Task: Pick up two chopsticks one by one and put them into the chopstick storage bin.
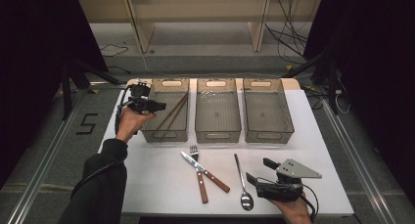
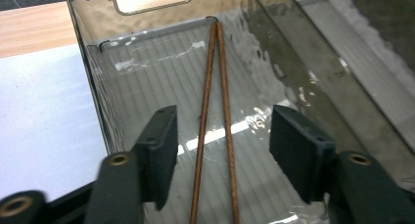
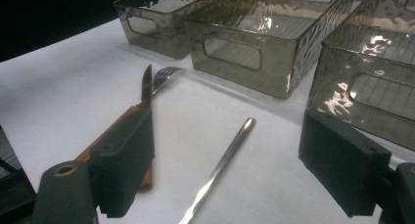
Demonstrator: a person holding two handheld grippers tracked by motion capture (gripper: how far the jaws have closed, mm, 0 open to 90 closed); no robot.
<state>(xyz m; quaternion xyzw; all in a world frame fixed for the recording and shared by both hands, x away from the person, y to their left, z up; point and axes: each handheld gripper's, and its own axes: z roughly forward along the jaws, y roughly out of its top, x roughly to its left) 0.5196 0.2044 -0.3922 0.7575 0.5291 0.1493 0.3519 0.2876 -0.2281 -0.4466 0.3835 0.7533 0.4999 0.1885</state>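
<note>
Two brown chopsticks (image 1: 173,111) lie slanted in the leftmost clear bin (image 1: 166,136). My left gripper (image 1: 155,105) hangs over that bin's left side. Its jaws stand open, with the chopsticks (image 2: 208,111) lying between them on the bin floor, clear of both pads; the gripper (image 2: 222,136) holds nothing. A fork (image 1: 195,153) and a wooden-handled knife (image 1: 195,165) cross each other on the white table, and a spoon (image 1: 242,182) lies to their right. My right gripper (image 1: 258,169) rests near the front edge, right of the spoon, open and empty (image 3: 230,136).
A middle bin (image 1: 218,134) and a right bin (image 1: 268,134) stand in a row beside the left one. In the right gripper view the knife (image 3: 146,84), the fork (image 3: 164,77) and the spoon handle (image 3: 225,155) lie ahead, with the bins (image 3: 244,48) behind.
</note>
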